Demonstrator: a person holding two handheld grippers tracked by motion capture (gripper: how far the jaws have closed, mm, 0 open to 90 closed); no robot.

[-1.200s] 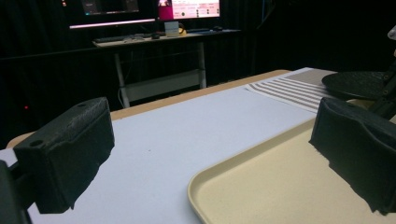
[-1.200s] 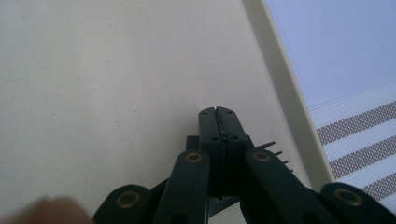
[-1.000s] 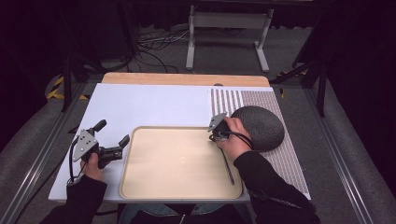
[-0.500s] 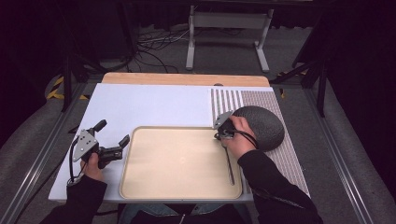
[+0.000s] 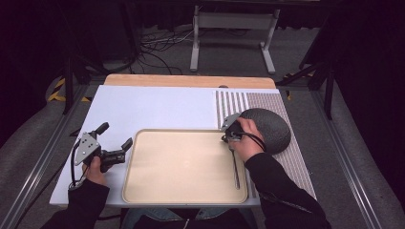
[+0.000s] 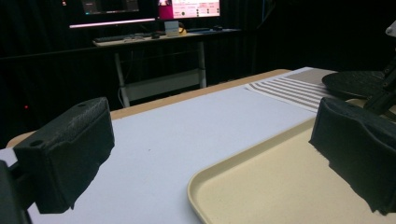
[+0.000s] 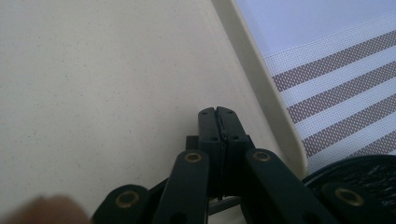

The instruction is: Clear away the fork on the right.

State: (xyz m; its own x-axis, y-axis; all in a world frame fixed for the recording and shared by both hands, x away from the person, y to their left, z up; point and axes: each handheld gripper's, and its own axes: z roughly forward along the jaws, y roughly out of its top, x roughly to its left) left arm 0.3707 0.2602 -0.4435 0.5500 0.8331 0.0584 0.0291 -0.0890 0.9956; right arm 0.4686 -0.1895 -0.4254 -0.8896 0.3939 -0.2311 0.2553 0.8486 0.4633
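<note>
A white table mat (image 5: 157, 109) carries a large beige plastic tray (image 5: 181, 132) with rounded corners. A dark grey woven dome (image 5: 270, 126) sits on a brown-and-white striped placemat (image 5: 232, 101) just beside the tray's far right corner.

The left gripper (image 5: 115, 134) rests on the mat at the tray's left edge. Its jaws are spread wide with nothing between them.

The right gripper (image 5: 228, 138) is down at the tray's far right corner with its jaws clenched flat together. A slim dark rod-like utensil (image 5: 235, 167) lies inside the tray, close along the right rim. Its long axis runs front to back, with the far end under that gripper and the near end pointing at the person. Whether the jaws pinch that far end cannot be told.

The rod looks light, stiff and liable to skid on the smooth tray. A pinch across its width near one end seems best.
</note>
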